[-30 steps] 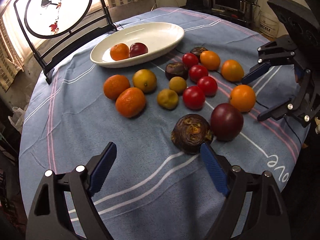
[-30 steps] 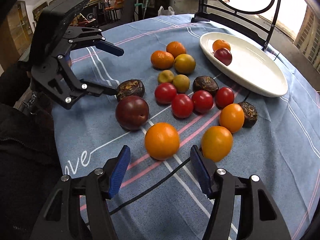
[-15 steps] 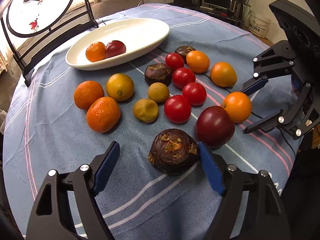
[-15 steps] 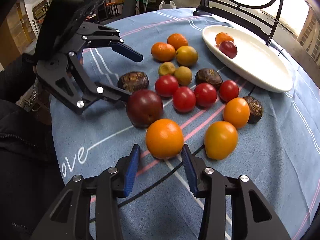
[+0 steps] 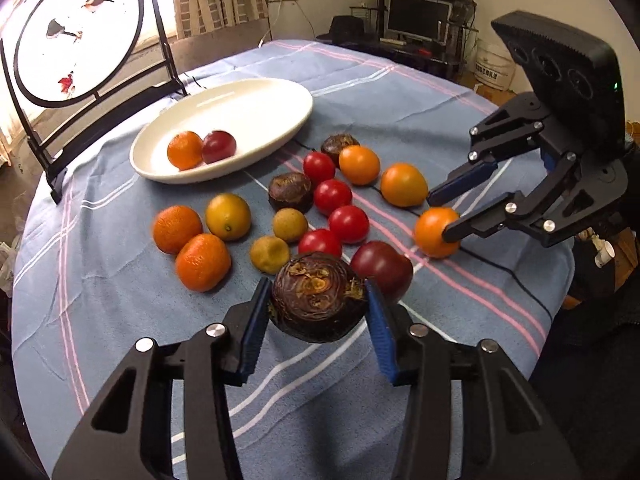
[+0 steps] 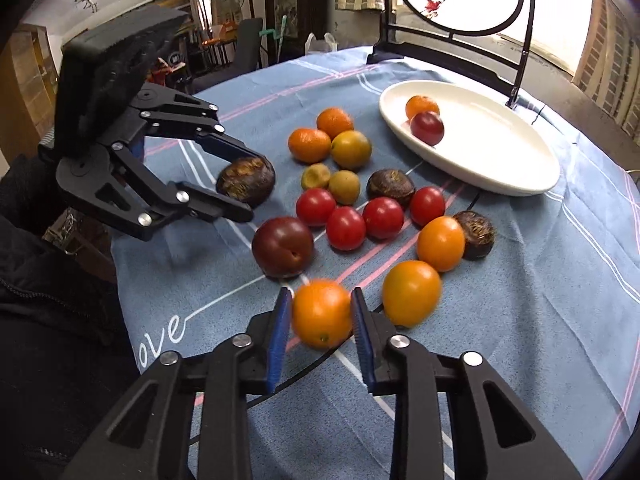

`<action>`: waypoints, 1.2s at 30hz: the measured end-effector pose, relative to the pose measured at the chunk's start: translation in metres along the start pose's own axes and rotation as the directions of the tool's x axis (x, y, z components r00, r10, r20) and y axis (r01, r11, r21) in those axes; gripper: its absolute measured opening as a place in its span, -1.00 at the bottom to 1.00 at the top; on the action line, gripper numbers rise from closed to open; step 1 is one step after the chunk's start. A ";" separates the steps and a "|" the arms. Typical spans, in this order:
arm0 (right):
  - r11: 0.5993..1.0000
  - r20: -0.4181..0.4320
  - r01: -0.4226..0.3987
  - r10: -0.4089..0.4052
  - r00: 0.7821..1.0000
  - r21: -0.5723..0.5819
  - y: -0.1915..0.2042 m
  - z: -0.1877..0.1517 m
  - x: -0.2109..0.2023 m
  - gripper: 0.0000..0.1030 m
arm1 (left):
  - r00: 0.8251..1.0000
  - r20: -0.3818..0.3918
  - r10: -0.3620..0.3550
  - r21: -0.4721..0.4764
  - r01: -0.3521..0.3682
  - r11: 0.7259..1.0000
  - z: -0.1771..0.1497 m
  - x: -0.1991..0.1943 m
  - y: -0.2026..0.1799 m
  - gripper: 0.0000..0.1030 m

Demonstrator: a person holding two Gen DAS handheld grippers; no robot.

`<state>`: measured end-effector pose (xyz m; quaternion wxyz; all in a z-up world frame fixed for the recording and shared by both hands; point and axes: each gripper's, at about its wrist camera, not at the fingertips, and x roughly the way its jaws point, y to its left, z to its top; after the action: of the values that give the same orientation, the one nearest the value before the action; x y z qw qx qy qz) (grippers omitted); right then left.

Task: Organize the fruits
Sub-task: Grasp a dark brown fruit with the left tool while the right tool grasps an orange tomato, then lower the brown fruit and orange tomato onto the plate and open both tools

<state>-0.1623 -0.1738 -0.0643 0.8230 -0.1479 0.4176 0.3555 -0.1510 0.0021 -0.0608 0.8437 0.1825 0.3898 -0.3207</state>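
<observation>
My left gripper (image 5: 316, 300) is shut on a dark brown wrinkled fruit (image 5: 318, 298); it also shows in the right wrist view (image 6: 246, 182). My right gripper (image 6: 320, 312) is shut on an orange fruit (image 6: 322, 314), which also shows in the left wrist view (image 5: 434, 232). A white oval dish (image 5: 260, 116) at the back holds an orange (image 5: 184, 150) and a dark red plum (image 5: 218, 146). Loose fruit lies between: red tomatoes (image 5: 348, 218), a dark plum (image 5: 382, 270), oranges (image 5: 202, 262).
A round table with a blue striped cloth (image 5: 120, 320) carries everything. A black frame with a round painted screen (image 5: 76, 32) stands behind the dish. A thin black cable (image 5: 500, 268) runs across the cloth on the right. Furniture and a monitor (image 5: 418, 12) stand beyond the table.
Both grippers moved forward and closed: the left onto the dark brown fruit, the right onto the orange fruit.
</observation>
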 end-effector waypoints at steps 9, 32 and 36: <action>0.999 -0.004 -0.038 0.038 0.999 0.017 -0.005 -0.002 -0.007 0.03 | 0.998 0.041 0.051 -0.093 -0.047 0.995 0.016 -0.011 0.022 -0.12; 0.996 0.160 0.083 -0.084 0.983 0.013 -0.029 0.048 -0.033 -0.29 | 0.989 0.122 0.083 -0.147 -0.065 0.987 0.059 -0.011 0.044 -0.12; 0.988 0.225 0.129 -0.146 0.964 0.088 -0.068 0.086 -0.033 -0.29 | 0.968 0.143 0.205 -0.205 -0.174 0.963 0.105 0.000 0.063 -0.12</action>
<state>-0.0776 -0.1903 0.0106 0.8934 -0.1042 0.3207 0.2969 -0.0508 -0.0105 0.0095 0.9133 0.1105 0.3289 -0.2132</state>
